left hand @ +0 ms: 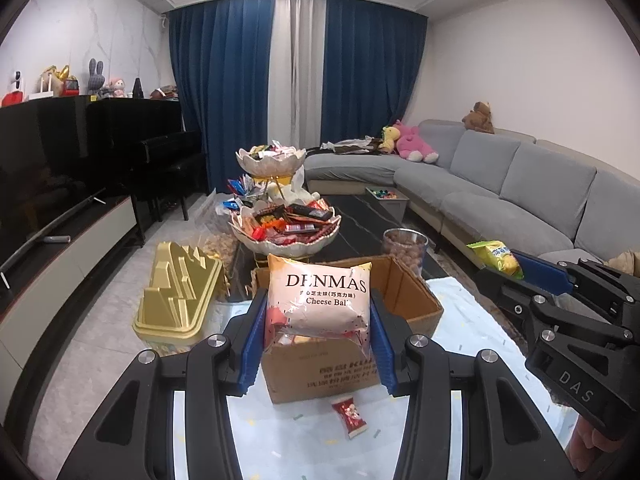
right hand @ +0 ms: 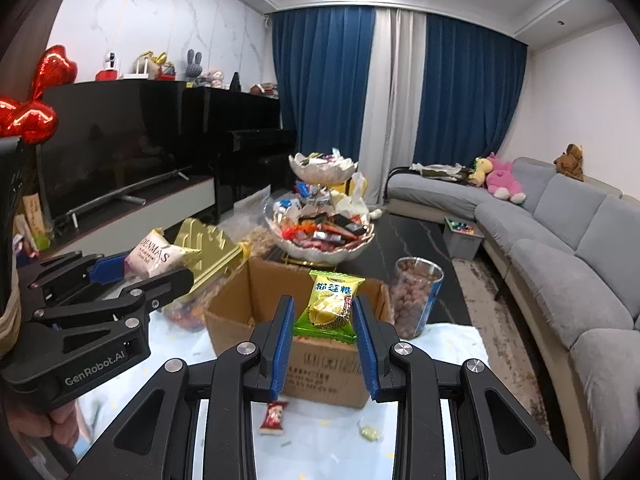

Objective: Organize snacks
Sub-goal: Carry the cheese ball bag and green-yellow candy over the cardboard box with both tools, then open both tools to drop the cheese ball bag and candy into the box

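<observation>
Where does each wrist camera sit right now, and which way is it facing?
Left wrist: on the left claw, facing the cardboard box and curtains, gripping the Cheese Ball bag; right claw at right edge.
Right wrist: on the right claw, same heading, gripping the durian candy; left claw and a hand at left.
Shared: box, tiered snack bowl, sofa.

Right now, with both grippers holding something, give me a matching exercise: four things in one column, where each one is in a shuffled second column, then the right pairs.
Things:
1. Cheese ball bag
2. Green candy packet
3. Small red candy
4. Jar of nuts

Places:
A. loose on the pale cloth in front of the cardboard box
B. between the right gripper's pads
C. standing right of the box
D. between the left gripper's pads

Pairs: 1-D, 2-B, 3-A, 4-C
</observation>
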### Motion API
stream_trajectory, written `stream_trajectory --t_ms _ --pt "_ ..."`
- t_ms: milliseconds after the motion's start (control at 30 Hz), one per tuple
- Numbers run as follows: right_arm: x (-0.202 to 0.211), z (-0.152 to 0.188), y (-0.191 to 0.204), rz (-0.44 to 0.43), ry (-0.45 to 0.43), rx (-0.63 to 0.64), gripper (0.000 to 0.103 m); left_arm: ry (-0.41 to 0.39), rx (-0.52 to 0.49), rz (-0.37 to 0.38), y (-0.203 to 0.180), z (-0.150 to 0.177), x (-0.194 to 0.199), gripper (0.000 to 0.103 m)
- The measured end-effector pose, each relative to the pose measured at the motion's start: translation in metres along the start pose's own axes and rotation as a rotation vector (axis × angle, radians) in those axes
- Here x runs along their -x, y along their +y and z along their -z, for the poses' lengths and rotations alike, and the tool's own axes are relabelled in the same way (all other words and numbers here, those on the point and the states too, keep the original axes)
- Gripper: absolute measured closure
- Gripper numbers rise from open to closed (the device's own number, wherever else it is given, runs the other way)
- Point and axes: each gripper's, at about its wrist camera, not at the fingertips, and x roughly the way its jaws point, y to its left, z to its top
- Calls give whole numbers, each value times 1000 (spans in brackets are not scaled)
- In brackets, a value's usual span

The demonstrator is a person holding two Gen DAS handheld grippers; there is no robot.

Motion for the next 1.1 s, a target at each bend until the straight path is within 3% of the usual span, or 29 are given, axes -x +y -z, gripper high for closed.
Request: stream_trajectory --t_ms 433,1100 --pt "-31 -28 -16 34 28 -75 72 0 6 -51 5 -26 -31 57" --pt "-107 -31 -20 42 118 -46 72 139 30 -55 21 -19 -111 57"
